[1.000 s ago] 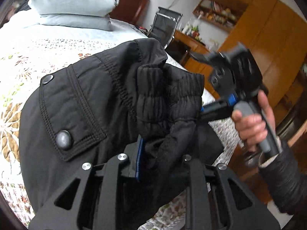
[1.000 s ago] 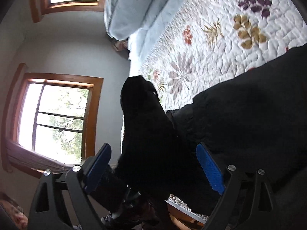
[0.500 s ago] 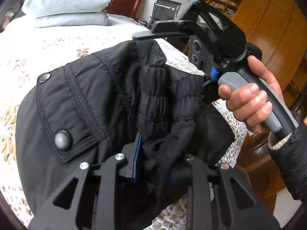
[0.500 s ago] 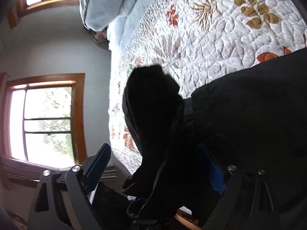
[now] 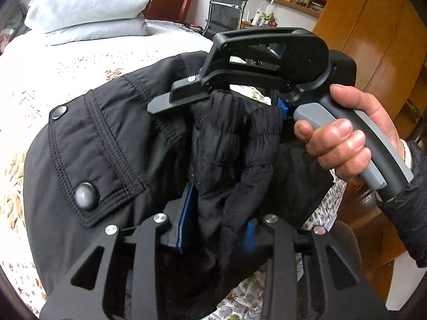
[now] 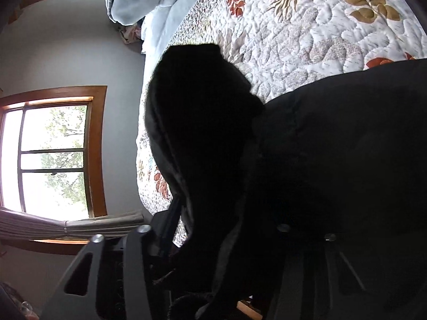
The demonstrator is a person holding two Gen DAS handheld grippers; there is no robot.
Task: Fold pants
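Observation:
Black padded pants (image 5: pixel 106 144) with a snap-button pocket flap (image 5: pixel 85 194) lie bunched over the quilted bed. My left gripper (image 5: pixel 216 229) is shut on the ribbed waistband (image 5: pixel 234 144), its blue pads pressed into the fabric. My right gripper (image 5: pixel 213 101), held in a hand, reaches over the same waistband from the right, its jaws closed around the upper edge. In the right wrist view the pants (image 6: pixel 333 160) fill the frame as a dark mass and the fabric hides the right gripper's (image 6: pixel 213 229) pads.
The floral quilt (image 6: pixel 307 34) covers the bed, with light blue pillows (image 5: pixel 88 8) at its head. A chair (image 5: pixel 226 13) and wooden cabinets (image 5: pixel 373 40) stand past the bed's far side. A window (image 6: pixel 53 154) is beside the bed.
My right gripper has moved in from the right onto the waistband, and its blue pads, open earlier, have closed into the fabric. The left gripper has kept its hold.

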